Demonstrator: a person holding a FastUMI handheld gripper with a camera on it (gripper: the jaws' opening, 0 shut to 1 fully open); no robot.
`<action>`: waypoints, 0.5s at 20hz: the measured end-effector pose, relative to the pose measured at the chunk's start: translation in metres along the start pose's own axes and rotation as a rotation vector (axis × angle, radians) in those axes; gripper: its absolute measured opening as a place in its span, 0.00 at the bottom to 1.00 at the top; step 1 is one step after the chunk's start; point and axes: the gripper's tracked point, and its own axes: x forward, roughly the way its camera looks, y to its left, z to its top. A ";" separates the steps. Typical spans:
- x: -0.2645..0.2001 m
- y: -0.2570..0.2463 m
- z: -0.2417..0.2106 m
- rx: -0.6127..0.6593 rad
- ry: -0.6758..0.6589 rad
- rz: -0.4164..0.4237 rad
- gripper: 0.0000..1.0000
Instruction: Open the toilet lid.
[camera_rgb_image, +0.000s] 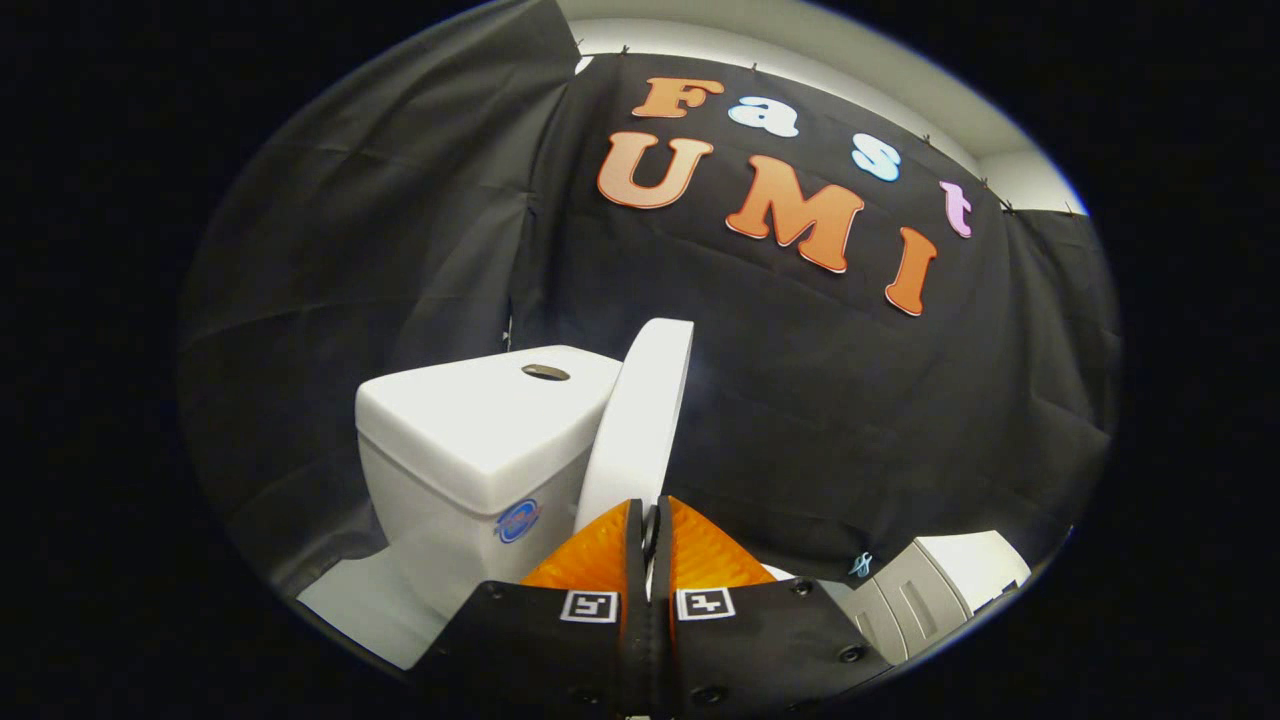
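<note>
Two fingers of the gripper (650, 530) are closed nearly together, apparently pinching the raised toilet lid (640, 420) edge, just ahead, beside the tank (470, 430).

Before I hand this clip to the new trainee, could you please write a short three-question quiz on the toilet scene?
1. True or false: the lid lies flat over the bowl.
2. What are the fingers doing? A) spread wide B) closed together at the lid's lower edge C) pressing the button
3. What sits on top of the tank?

Key: 1. False, it stands raised beside the tank. 2. B. 3. A flush button.
</note>
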 end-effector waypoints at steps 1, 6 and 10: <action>0.000 0.007 0.002 -0.005 -0.002 0.008 0.08; 0.002 0.022 0.006 -0.001 0.007 0.020 0.08; 0.000 0.018 0.005 -0.021 0.003 -0.012 0.08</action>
